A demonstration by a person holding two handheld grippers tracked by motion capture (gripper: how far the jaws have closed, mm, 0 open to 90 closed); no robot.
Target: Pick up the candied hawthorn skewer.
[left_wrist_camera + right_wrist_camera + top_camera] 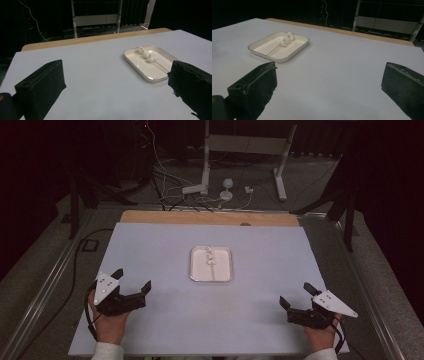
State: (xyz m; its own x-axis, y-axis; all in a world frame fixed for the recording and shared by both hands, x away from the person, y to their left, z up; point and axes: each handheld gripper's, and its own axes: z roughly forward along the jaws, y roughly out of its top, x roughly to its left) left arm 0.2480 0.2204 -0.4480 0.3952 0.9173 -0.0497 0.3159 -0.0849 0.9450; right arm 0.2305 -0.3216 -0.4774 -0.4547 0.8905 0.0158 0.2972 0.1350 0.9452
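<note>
Between both spread tools (pixel 134 281) (pixel 296 294), tray (pixel 227 275) holds perhaps cotton balls (pixel 210 255).

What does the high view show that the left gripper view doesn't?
High view: both hands with the left gripper and right gripper, jaws open, at the table's near corners, plus cables on the floor beyond. Left gripper view: a close, slanted look at the thin stick lying in the tray. Both: the white tray holding small white pieces.

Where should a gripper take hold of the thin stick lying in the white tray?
Probably the stick's bare near half, from above, jaws across it. It lies flat in the tray, its far end among the white pieces; the low rim blocks a level approach.
</note>
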